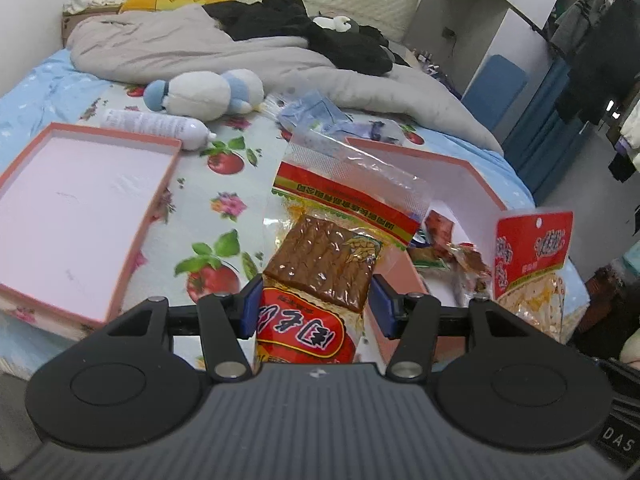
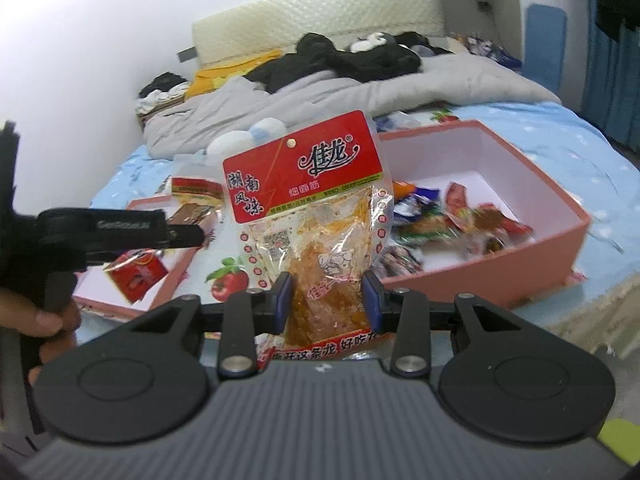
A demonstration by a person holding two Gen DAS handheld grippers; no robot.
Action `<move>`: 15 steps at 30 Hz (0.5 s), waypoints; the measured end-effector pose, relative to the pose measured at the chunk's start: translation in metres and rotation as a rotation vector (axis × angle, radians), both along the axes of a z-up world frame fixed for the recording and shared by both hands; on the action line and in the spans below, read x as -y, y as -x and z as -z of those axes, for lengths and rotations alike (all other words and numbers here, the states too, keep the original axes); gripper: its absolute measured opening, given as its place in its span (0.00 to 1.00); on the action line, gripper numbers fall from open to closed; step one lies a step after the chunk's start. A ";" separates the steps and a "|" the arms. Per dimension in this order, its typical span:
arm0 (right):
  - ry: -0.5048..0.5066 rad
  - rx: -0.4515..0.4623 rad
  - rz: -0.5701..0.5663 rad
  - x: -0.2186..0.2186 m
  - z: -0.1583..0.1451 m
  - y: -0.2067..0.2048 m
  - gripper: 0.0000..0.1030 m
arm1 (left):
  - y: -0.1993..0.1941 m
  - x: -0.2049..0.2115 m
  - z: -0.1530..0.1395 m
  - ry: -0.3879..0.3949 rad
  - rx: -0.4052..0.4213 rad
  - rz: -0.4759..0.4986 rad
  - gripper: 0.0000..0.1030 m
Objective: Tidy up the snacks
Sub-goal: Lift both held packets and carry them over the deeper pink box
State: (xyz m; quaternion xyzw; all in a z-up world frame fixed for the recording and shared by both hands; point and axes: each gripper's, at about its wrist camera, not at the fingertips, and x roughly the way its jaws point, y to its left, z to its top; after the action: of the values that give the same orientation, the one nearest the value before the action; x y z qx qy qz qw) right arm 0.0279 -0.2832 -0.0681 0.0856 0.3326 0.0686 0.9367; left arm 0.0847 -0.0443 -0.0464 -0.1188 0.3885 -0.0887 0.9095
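To the left of the left claw [image 1: 314, 306] an empty pink lid [image 1: 76, 216] lies on the bed [image 1: 224, 184]. That claw is partly closed, its blue pads pressing both sides of a brown tofu packet [image 1: 320, 268] standing up between them. Right of it sits the pink box [image 2: 532, 256] holding loose small snacks [image 2: 460, 220]. The right claw [image 2: 327, 300] is closed narrower on a red-topped spicy strip bag [image 2: 308, 208], held upright just left of the box.
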 end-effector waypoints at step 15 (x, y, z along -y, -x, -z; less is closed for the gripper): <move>-0.036 -0.025 0.090 0.050 0.008 -0.046 0.39 | -0.055 0.058 -0.005 0.039 -0.019 0.087 0.58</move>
State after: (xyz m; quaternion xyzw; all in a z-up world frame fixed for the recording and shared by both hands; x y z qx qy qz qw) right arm 0.0735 -0.3329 -0.0761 0.1182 0.3388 0.0315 0.9329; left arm 0.1395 -0.1020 -0.0416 -0.1202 0.4001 -0.1347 0.8985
